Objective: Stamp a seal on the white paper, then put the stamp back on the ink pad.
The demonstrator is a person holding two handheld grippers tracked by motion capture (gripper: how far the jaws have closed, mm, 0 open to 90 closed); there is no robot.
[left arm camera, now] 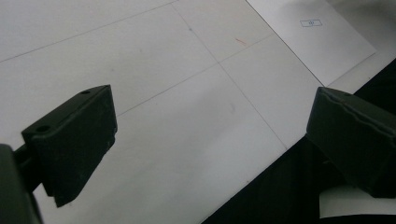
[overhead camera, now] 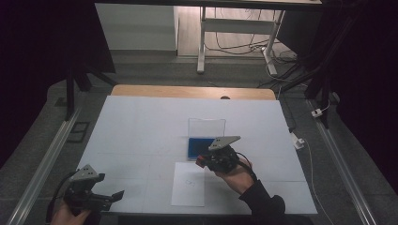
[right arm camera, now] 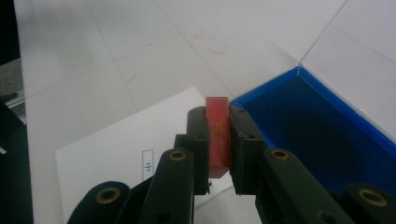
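Clamped between the black jaws of the right hand-held gripper point(right arm camera: 218, 140), a small red block point(right arm camera: 218, 135) stands upright, pinched on its two broad faces with its top edge poking above the pads. It hangs over the near end of a white sheet of paper point(right arm camera: 112, 149) that carries a small printed mark point(right arm camera: 147, 164), just beside the corner of a blue box point(right arm camera: 322, 126). Judging by this, the step is carrying the block between the box and the paper; doing it well means keeping the squeeze steady, holding the block upright, and clearing the box's raised blue rim before lowering, then lining the block's foot up squarely with its target before easing the jaws apart. Inside, the blue box looks bare as far as its dark floor can be read; its clear lid point(overhead camera: 206, 126) stands open behind it. Farther out, the left hand-held gripper point(overhead camera: 112, 197) waits at the near left of the tabletop point(overhead camera: 141, 122), jaws wide apart and holding nothing.
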